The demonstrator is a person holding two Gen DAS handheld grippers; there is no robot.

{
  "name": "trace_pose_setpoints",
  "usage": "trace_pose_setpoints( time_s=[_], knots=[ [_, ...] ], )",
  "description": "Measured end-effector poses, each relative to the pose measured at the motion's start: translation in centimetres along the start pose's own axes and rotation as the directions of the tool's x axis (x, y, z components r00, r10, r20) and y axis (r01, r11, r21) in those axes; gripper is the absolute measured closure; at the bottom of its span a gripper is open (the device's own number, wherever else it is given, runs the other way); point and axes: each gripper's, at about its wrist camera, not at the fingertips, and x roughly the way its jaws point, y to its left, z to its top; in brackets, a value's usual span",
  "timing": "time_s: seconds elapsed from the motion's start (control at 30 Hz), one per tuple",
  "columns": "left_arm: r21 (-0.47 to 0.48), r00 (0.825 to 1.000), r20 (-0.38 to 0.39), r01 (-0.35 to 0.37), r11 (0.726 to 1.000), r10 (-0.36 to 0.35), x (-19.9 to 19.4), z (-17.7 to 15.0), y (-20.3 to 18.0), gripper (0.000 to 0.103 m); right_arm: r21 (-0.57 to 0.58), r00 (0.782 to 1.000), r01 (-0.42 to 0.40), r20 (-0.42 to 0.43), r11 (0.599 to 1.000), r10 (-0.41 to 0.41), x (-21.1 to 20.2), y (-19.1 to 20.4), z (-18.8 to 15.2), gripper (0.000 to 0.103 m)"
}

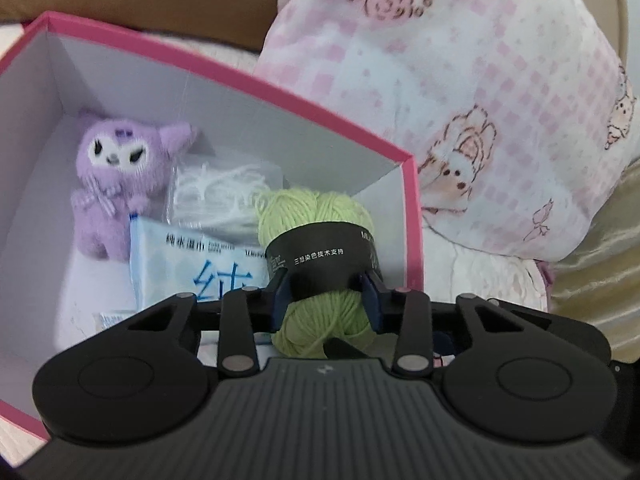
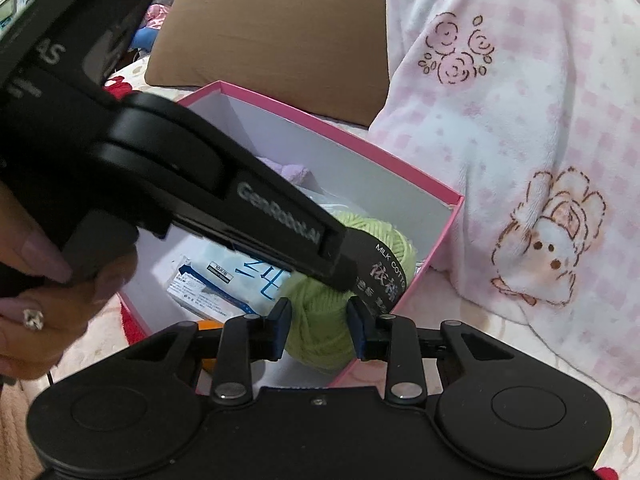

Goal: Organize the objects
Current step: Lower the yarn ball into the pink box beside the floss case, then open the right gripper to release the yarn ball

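Pink-checked blanket [image 1: 460, 100] and brown pillow [image 2: 260, 36] behind pink box [image 1: 224, 64]. Left gripper [image 1: 326, 296] clamped on green yarn ball [image 1: 316, 216] inside box; purple plush [image 1: 116, 176] visible left view only. Right gripper [image 2: 320, 328] parted, empty, seen right view only.

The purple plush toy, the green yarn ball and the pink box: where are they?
purple plush toy [image 1: 116, 152]: left wrist view, its face.
green yarn ball [image 1: 296, 210]: left wrist view, top strands above the black band.
pink box [image 1: 414, 216]: left wrist view, right rim.

Black gripper [image 1: 326, 294] (blue-padded jaws)
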Motion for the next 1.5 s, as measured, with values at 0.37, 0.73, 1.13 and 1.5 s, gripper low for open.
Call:
trace_pose_setpoints(
  time_s=[0.37,0.73,1.13,1.5],
  knots=[
    [0.013,0.998,0.009,-0.058,0.998,0.058,1.9,-0.3,0.0,0.065,0.094,0.998,-0.063,-0.007,0.994,0.064,0.9,-0.6,-0.2,0.073],
    [0.041,0.994,-0.001,-0.109,0.993,0.109,0.4,-0.4,-0.2,0.061,0.140,0.997,-0.068,0.030,0.988,0.064,-1.1,-0.2,-0.7,0.068],
    [0.148,0.972,0.031,-0.235,0.961,0.233,-4.9,-2.2,-4.0,0.049,0.204,0.989,-0.140,0.072,0.969,0.128,-4.8,-0.4,-1.8,0.066],
    [0.145,0.969,0.051,-0.248,0.958,0.243,-11.0,-5.6,-6.9,0.044,0.245,0.993,-0.091,0.101,0.965,0.068,-10.7,-0.6,-4.0,0.061]
  ],
)
